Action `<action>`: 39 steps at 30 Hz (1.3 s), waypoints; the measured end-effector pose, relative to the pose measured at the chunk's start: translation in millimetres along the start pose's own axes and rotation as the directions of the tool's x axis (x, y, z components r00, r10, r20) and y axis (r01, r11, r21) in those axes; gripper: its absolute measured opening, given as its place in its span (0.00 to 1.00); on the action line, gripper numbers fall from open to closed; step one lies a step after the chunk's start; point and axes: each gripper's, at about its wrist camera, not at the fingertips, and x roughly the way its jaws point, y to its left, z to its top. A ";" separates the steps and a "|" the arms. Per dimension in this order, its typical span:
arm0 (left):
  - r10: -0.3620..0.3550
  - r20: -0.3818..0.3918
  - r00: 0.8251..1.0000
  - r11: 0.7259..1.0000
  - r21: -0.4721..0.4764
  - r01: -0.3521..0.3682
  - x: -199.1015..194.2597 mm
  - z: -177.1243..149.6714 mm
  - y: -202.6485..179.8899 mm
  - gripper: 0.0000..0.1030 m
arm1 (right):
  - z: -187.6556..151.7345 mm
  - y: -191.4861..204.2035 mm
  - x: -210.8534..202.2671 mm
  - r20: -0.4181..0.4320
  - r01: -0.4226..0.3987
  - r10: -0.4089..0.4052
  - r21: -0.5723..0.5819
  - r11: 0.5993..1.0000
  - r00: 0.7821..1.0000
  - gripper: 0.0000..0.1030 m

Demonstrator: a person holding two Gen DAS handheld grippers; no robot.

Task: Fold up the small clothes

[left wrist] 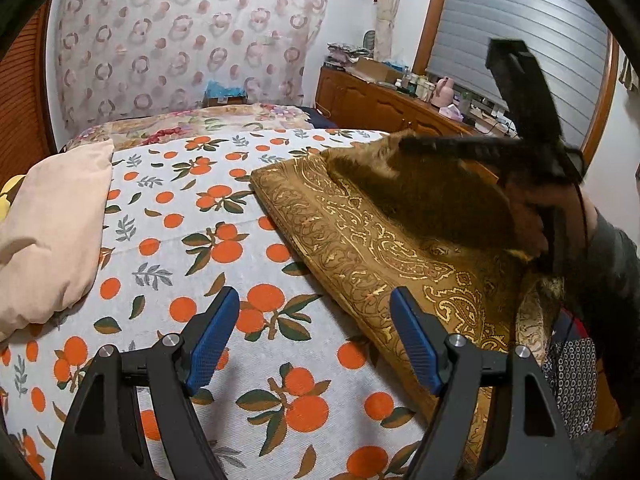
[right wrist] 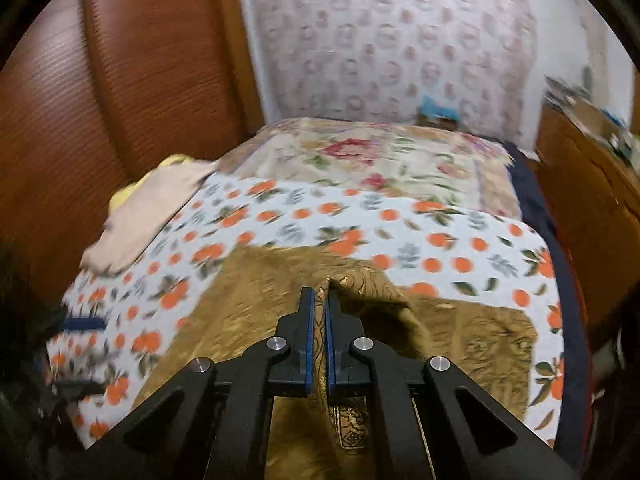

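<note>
Right hand-held gripper [right wrist: 319,300] is pinching a raised fold of the mustard-gold paisley-patterned cloth [right wrist: 248,300] between its blue pads, jaws closed on the fabric at lower centre of its own view. Left hand-held gripper [left wrist: 314,312] is hovering with jaws standing wide apart and gripping nothing, low in its frame, just beside the cloth's near edge. That cloth is lying on the bed's white orange-fruit-print bedspread [left wrist: 224,240], right of centre. A peach pillow [left wrist: 52,232] is resting at left.
</note>
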 end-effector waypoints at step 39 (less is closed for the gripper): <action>-0.004 -0.027 1.000 1.000 0.016 0.005 10.2 -3.1 -8.6 0.76 | -25.0 22.7 32.6 -0.198 0.159 -0.197 -0.190 0.969 0.960 0.11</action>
